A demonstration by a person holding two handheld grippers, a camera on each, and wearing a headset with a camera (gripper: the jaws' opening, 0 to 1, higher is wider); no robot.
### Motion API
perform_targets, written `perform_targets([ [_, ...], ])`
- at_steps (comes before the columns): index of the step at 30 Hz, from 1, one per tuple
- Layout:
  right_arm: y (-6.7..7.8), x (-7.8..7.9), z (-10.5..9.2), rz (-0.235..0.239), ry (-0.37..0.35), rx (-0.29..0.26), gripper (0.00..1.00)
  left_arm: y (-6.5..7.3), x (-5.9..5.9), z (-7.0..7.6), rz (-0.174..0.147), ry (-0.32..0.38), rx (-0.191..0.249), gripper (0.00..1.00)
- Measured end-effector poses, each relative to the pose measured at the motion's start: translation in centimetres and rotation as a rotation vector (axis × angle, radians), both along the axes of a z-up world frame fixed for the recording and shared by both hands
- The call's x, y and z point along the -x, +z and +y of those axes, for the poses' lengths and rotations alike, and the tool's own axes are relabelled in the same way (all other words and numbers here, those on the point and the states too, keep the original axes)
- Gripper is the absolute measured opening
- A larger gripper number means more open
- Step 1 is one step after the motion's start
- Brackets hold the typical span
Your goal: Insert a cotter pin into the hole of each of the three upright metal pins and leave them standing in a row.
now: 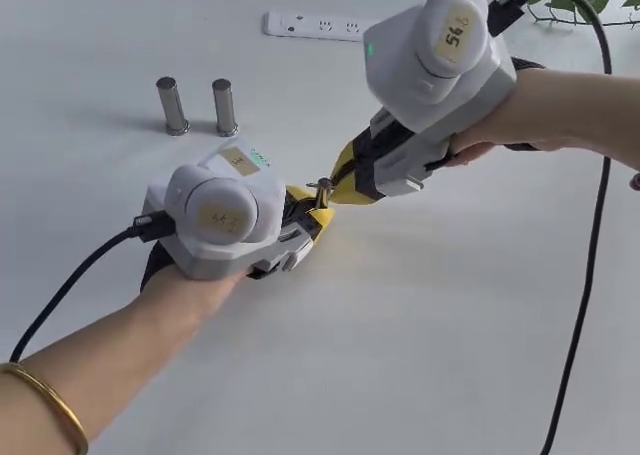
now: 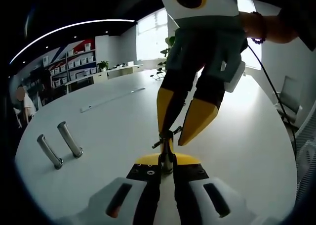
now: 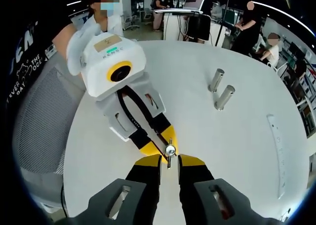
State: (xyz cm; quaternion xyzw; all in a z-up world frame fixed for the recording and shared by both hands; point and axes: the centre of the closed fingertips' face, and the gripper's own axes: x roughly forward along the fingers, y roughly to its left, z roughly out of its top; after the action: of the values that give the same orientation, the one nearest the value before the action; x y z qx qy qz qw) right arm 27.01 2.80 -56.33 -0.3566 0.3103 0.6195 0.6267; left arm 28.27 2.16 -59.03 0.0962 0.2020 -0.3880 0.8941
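The left gripper (image 2: 168, 160) is clamped on one metal pin (image 2: 168, 153), which sits right between its yellow tips and is held clear of the white table (image 1: 420, 355). The right gripper (image 2: 174, 137) comes in from directly ahead, so the two sets of tips meet almost nose to nose. Its jaws are drawn narrow around the cotter pin (image 2: 166, 135), whose loop lies just beyond the top end of the held pin. The right gripper view shows a slim gap on either side of the wire, so it cannot be told whether the pads actually bite on it. The second metal pin (image 1: 172, 105) and the third metal pin (image 1: 224, 107) stand upright side by side, well off to the left of the left gripper and beyond it.

The held pin looks like a solid, smooth steel cylinder. It is probably stiff, weighty for its size, and apt to swivel or slide between flat pads. A firm hold across the shank, clear of the cross hole, should suit it best. The hole itself is too small to make out. The cotter pin appears to be thin, light, springy wire that would bend under a skewed push. It is best pinched close to its loop, with the legs left free and in line with the hole.
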Motion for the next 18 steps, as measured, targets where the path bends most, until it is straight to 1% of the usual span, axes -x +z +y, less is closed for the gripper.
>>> perform_targets([
  [2, 0.1, 0.0, -0.2, -0.005, 0.001, 0.005, 0.07, 0.0, 0.0, 0.0, 0.001, 0.002, 0.001, 0.07],
  [5, 0.3, 0.2, -0.5, 0.003, -0.01, 0.001, 0.07, 0.0, 0.0, 0.0, 0.001, 0.006, 0.001, 0.07],
  [8, 0.4, 0.0, -1.0, -0.007, -0.011, 0.013, 0.04, 0.0, 0.0, 0.0, 0.002, 0.011, 0.002, 0.07],
  [10, 0.4, 0.0, -1.2, -0.004, -0.021, 0.012, 0.03, 0.0, 0.0, 0.0, 0.002, 0.015, 0.005, 0.07],
  [13, 0.2, 0.0, -1.4, -0.005, -0.022, 0.019, 0.0, 0.0, 0.0, 0.0, 0.003, 0.021, 0.007, 0.07],
  [18, 0.0, 0.4, -1.5, -0.001, -0.019, 0.023, 0.0, -0.1, 0.0, 0.0, 0.003, 0.031, 0.008, 0.07],
])
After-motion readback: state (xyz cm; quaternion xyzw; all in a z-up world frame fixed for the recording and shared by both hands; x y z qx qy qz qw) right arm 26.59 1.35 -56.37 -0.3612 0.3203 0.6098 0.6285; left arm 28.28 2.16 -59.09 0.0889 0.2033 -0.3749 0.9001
